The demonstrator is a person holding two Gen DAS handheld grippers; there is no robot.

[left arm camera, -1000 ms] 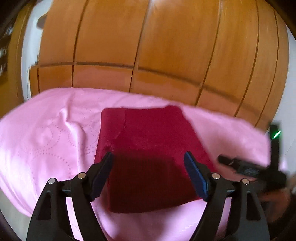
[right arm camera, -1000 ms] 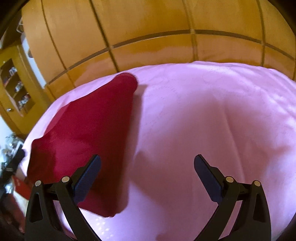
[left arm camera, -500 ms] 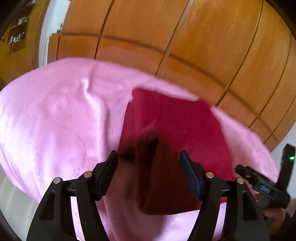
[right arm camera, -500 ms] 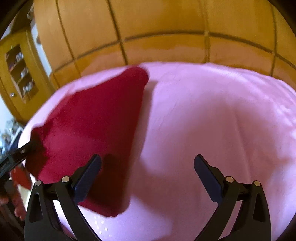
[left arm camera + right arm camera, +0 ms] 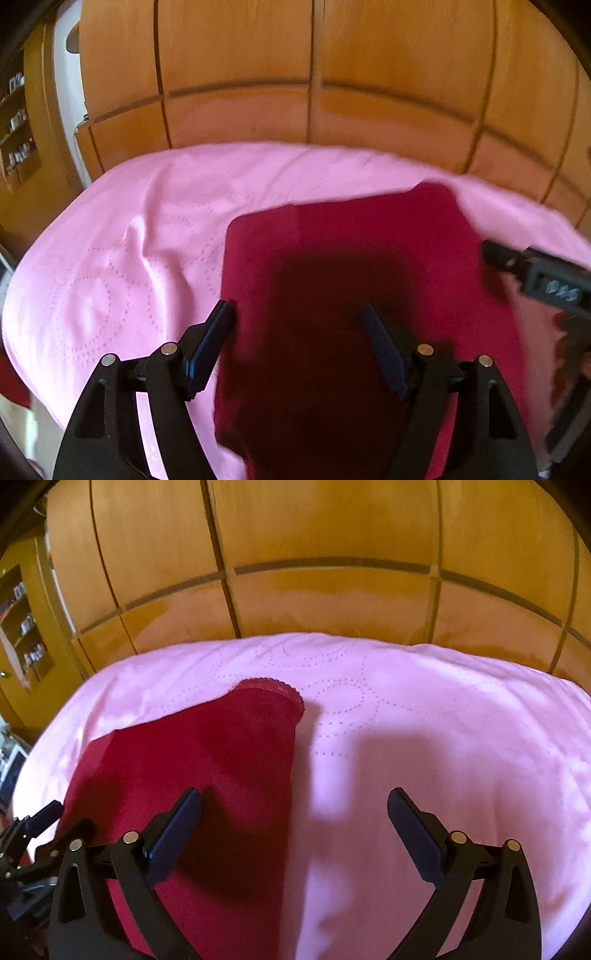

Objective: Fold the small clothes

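Observation:
A dark red folded garment (image 5: 351, 266) lies flat on a pink quilted bedspread (image 5: 122, 258). My left gripper (image 5: 299, 332) is open and empty, hovering over the garment's near part with its shadow on the cloth. In the right wrist view the garment (image 5: 207, 753) lies at the left, with a scalloped lace edge at its far corner. My right gripper (image 5: 295, 816) is open and empty, straddling the garment's right edge. The right gripper's body also shows at the right of the left wrist view (image 5: 535, 273).
Wooden wardrobe panels (image 5: 314, 74) stand right behind the bed. A shelf unit (image 5: 26, 627) with small items is at the far left. The bedspread (image 5: 443, 738) stretches bare to the right of the garment. The left gripper's tip (image 5: 33, 823) shows at the lower left.
The left gripper swung left and back, so the garment sits under it again, more to the right. The right gripper moved nearer; its left finger now lies over the garment.

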